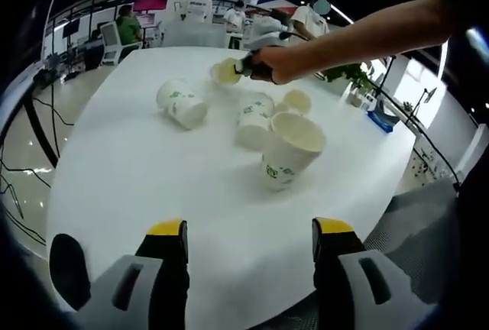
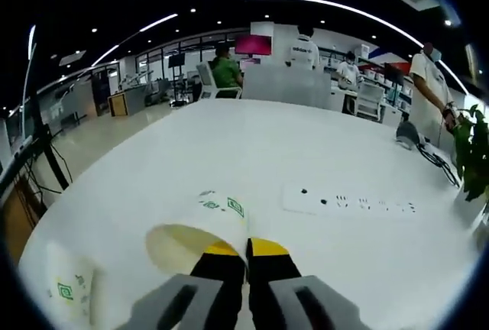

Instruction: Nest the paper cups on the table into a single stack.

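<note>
Several white paper cups with green print lie on the round white table [image 1: 130,185]. In the left gripper view one cup [image 1: 290,148] stands tilted nearest to me, another cup [image 1: 254,120] lies behind it, and two lie on their sides at the left [image 1: 182,103]. My left gripper [image 1: 250,231] hovers open over the near table edge, holding nothing. A person's arm reaches in from the right with my right gripper [image 1: 246,66] at the far side. In the right gripper view my right gripper [image 2: 246,253] is shut on the wall of a paper cup [image 2: 202,231] lying on its side.
A white power strip [image 2: 348,200] lies on the table ahead of the right gripper, and another cup [image 2: 69,288] sits at the lower left. A potted plant [image 2: 470,154] stands at the right edge. People and desks are behind the table.
</note>
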`<state>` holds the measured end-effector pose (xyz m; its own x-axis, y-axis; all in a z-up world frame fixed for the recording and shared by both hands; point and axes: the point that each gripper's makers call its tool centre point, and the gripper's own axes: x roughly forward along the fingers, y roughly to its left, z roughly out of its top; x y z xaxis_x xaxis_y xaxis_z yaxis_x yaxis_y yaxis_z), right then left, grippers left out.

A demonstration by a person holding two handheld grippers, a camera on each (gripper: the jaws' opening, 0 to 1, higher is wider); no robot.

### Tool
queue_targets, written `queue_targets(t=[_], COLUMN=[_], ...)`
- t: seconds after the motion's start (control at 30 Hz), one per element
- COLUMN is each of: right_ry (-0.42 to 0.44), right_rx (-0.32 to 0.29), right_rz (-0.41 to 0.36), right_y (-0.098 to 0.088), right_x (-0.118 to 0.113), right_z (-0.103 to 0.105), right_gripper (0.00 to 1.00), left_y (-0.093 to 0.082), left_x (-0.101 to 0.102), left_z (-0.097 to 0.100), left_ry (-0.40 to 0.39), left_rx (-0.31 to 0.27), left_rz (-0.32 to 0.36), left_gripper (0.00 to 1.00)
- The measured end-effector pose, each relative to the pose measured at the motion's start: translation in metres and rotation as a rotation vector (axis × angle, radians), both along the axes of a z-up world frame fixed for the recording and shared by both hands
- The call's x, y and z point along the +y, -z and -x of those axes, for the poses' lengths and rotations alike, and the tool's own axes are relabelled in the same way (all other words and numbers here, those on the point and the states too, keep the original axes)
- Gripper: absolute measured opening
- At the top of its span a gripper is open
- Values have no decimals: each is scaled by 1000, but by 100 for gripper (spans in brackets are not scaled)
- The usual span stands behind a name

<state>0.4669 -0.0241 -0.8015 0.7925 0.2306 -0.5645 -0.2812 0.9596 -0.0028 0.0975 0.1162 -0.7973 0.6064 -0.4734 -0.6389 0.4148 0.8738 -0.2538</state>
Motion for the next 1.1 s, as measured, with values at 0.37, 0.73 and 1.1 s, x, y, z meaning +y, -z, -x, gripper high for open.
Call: queue_targets(t=[0.37, 0.73, 1.1], right_ry=[-97, -203, -311], right_rx=[-44, -37, -43], right_rz=[19, 25, 57], right_y=[-45, -76, -101], right_x=[-4, 2, 1], right_z=[-4, -2, 18], right_gripper=[0, 0, 0], left_y=[-14, -32, -43], left_x=[-11, -15, -21], left_z=[-3, 2, 9], left_ry=[16, 21, 8], left_rx=[-42, -90, -131], left_rz=[5, -1, -1], left_gripper=[65, 65, 65])
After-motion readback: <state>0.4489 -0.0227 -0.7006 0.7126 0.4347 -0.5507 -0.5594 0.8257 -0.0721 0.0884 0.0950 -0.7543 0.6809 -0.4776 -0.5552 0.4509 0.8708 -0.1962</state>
